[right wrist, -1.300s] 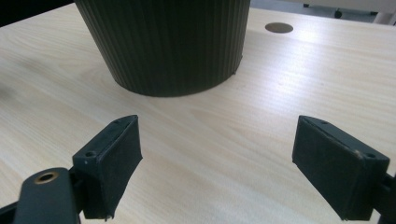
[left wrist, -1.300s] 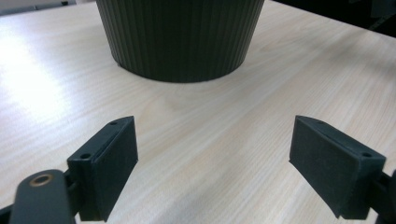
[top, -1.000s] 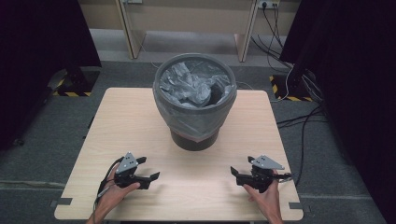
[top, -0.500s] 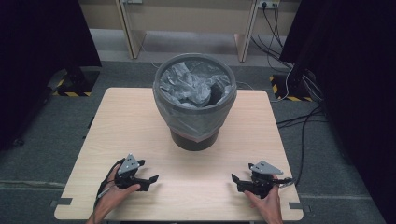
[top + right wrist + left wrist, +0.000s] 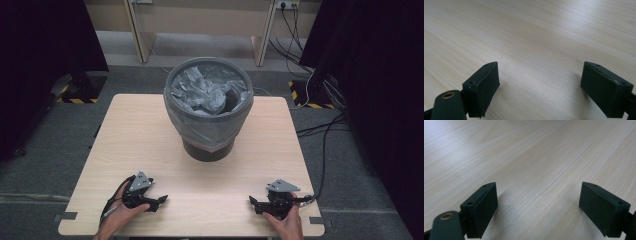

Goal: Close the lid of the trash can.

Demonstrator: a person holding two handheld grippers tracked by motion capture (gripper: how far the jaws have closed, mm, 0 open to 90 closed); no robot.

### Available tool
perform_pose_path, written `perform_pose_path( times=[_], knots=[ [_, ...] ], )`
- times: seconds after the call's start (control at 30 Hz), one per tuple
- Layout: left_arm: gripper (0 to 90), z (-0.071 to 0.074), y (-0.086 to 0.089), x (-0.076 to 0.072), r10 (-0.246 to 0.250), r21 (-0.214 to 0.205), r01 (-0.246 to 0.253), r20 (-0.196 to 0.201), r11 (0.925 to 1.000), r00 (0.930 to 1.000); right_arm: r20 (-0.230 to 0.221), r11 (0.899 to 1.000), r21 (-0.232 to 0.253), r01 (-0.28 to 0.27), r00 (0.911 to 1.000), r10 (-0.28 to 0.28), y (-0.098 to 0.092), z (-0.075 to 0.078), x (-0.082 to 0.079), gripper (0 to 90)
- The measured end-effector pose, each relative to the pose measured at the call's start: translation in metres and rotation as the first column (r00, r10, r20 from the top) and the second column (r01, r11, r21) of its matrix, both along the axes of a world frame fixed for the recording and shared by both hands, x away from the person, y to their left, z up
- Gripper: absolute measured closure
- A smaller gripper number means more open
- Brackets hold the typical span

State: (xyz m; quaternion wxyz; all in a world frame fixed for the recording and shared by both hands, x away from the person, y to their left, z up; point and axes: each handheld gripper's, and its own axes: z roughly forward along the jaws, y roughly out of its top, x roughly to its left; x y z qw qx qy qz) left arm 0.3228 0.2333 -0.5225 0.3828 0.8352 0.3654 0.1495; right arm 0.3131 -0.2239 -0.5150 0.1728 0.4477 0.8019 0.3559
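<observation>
On the wooden table, the lined bin stands well beyond both wide-open, empty claws.

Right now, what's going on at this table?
A person sits at a wooden table with a two-jaw gripper in each hand. The left gripper and right gripper rest low at the near edge, pointing toward each other, jaws wide open with nothing between them. In the gripper views, bare wood lies beneath the jaws. A bin lined with a grey plastic bag stands mid-table, untouched, well apart from both grippers. No grasp has begun.
</observation>
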Motion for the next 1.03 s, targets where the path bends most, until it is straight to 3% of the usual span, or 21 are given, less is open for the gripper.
perform_pose_path(
  times=[0.3,1.03],
  knots=[
    [13.9,0.0,0.001,-0.001,0.008,0.009,-0.008,0.005,0.9999,1.0,0.015,0.999,-0.041,-0.008,0.9999,0.008,-0.003,-0.001,-0.008,15.6],
    [13.9,0.0,0.004,-0.008,0.022,0.009,-0.022,0.002,0.9997,0.9997,0.015,0.999,-0.044,0.003,0.9999,-0.002,-0.004,-0.001,-0.013,15.5]
  ],
)
